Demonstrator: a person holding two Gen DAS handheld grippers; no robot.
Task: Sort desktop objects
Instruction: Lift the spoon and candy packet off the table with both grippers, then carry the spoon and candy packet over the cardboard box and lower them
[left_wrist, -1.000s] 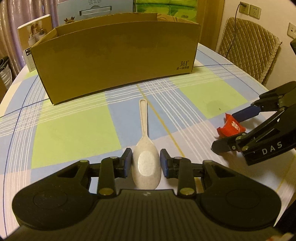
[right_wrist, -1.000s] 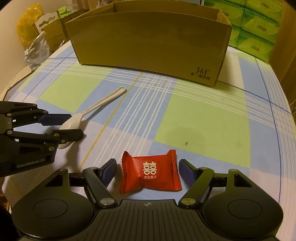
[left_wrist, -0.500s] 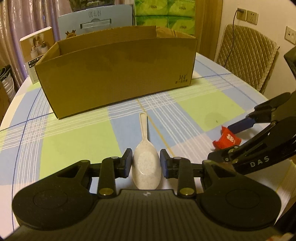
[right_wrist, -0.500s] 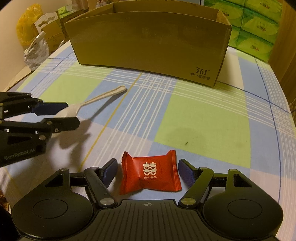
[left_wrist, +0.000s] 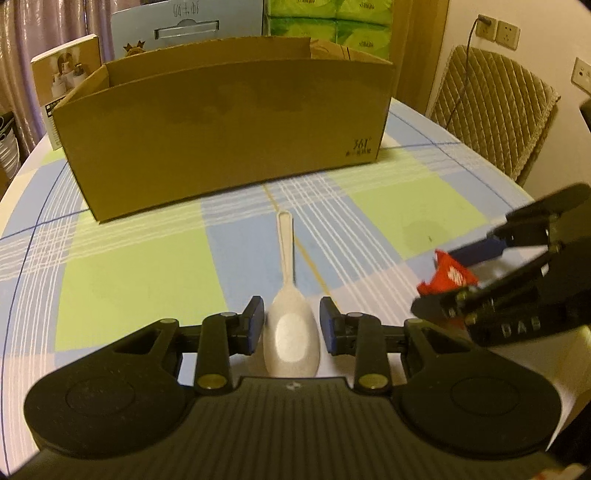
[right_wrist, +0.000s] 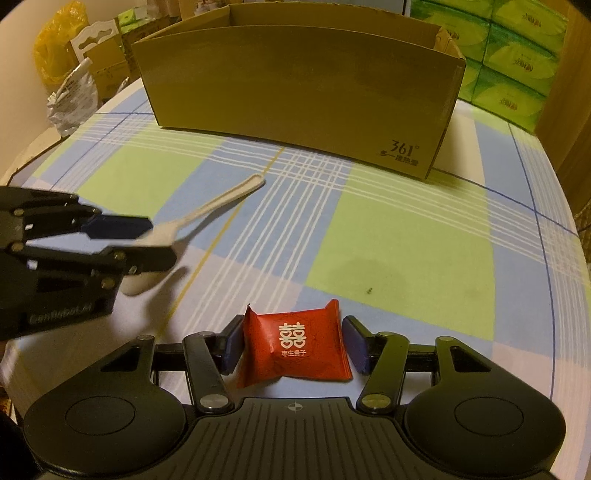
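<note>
two grippers work over one counter (left_wrist: 140, 273) covered in a blue, green and white checked cloth. the left gripper (left_wrist: 291, 326) has its fingers (left_wrist: 253, 325) clamped on the bowl of the one pale spoon (left_wrist: 290, 332), whose handle points forward toward the single open cardboard box (left_wrist: 229, 125); from the right wrist view the spoon's shadow falls on the cloth below it, so it seems raised off the counter. the right gripper (right_wrist: 293, 345) has its fingers (right_wrist: 356, 345) closed on the one red candy packet (right_wrist: 293, 343), white characters printed on its face, the wrapper pinched and creased on the left side; whether the packet is clear of the cloth i cannot tell. the box stands at the far side of the counter, well apart from both grippers, and what it holds is hidden by its near wall. beyond the counter: one quilted chair (left_wrist: 491, 110), a stack of green tissue packs (right_wrist: 513, 48), one yellow bag (right_wrist: 55, 44), one small white carton (left_wrist: 66, 85) beside the box.
</note>
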